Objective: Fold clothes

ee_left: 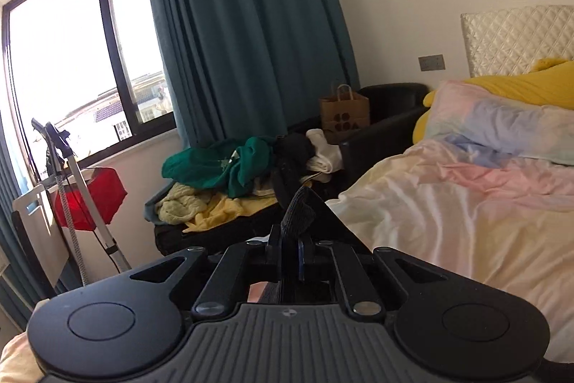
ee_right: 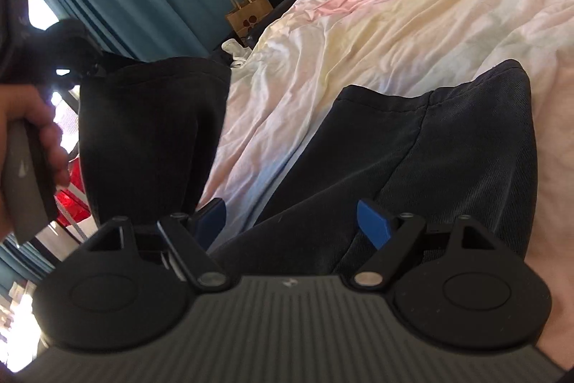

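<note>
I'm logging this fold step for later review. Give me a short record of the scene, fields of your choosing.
garment: dark shorts, one part lying on the bed, the other part lifted
left gripper: shut on the dark shorts, holding a bunched edge
right gripper: open, blue pads apart over the dark shorts
bedding: pastel duvet, wrinkled; matching pillow
beside bed: heap of unfolded clothes, brown paper bag
background: teal curtain, window
</note>
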